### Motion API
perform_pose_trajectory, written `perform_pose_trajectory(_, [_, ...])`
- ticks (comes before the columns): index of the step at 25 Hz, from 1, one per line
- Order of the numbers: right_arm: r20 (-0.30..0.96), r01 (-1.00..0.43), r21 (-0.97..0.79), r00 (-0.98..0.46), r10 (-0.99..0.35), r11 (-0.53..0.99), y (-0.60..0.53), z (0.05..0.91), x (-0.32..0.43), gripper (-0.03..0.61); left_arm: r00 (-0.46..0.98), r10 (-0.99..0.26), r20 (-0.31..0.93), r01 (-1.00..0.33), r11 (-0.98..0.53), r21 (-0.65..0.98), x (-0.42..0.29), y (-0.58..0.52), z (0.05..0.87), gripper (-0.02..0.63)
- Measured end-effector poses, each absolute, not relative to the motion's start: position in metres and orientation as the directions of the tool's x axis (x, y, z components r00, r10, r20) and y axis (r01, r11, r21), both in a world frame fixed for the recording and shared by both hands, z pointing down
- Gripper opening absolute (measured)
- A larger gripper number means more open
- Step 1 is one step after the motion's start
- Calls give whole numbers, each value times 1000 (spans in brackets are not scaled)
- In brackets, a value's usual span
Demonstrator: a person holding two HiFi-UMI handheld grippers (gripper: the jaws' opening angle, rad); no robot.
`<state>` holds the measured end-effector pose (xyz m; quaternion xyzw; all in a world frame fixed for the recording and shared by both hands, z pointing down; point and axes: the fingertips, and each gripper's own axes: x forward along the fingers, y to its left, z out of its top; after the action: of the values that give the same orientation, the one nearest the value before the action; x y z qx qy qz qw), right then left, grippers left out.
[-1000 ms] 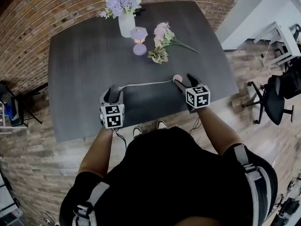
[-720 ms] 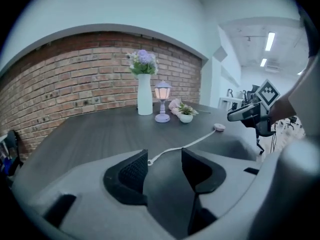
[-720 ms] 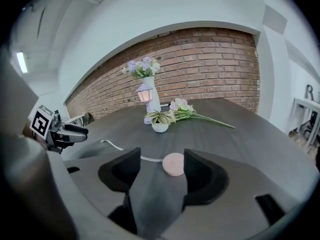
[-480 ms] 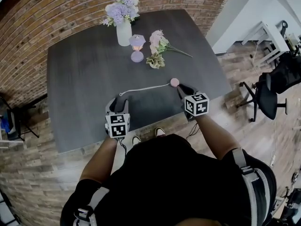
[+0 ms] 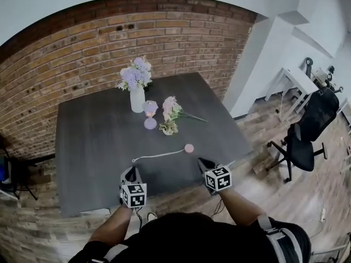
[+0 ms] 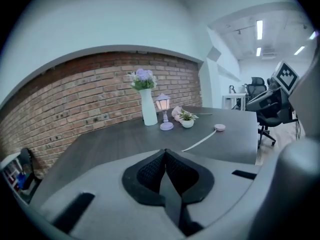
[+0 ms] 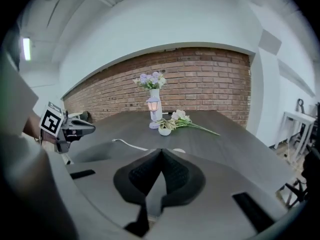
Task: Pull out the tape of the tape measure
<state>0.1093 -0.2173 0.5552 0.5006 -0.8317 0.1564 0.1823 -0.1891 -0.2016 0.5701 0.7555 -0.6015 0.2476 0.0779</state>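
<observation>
The dark counter [image 5: 98, 141] carried everything, and both tools hung over its near edge, by the person. The left tool [image 5: 130, 175] was toward the near left corner and the right tool [image 5: 204, 164] toward the near right, each clear of the tape measure. Their jaws had just been closing and met pad to pad with nothing between them. Judged from that, neither tool had a hold to keep, since the tape already lay pulled out.

The vase [image 5: 136, 97] of purple flowers, the bunch of flowers [image 5: 174, 109], the lamp [image 5: 150, 114] and the potted plant [image 5: 168, 128] stood grouped toward the far edge. That probably left the near half of the counter free for the work.

The pink tape measure [image 5: 188, 148] lay flat, right of the middle and nearer the near edge. Its tape [image 5: 159, 155] ran leftward along the counter, with its loose end resting just beyond the left tool's tips
</observation>
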Motion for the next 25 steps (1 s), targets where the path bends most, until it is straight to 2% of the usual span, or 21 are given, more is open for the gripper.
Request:
perform_pose_trajectory(6, [403,-882,-100,-459,-792,461,-186,542,164,-5,99,-874,476,-975,-181,-129,-146,-156,567,9])
perform_pose_trajectory(11, [422,-843,-110,-520,-743,527,-144,570,198,-5,99,-849,520,-981,-170,-92,-89,-94,577,9])
perform_pose_trajectory(15, [443,-819,-150,-556,-703,554,-129,593,206,-5,73,-860,505,-991,-121,-61,-90,-52,579,9])
perform_pose_trajectory(20, [404,-769,-125,-616,-676,627,-130,572,185,-5,20,-881,473,-994,-70,-89,-105,-31,565,9])
perform_pose_trajectory(25, [380,-765,-117,-623,-683,633,-134,557,188,-5,47,-892,450,-996,-78,-50,-89,-30,561,9])
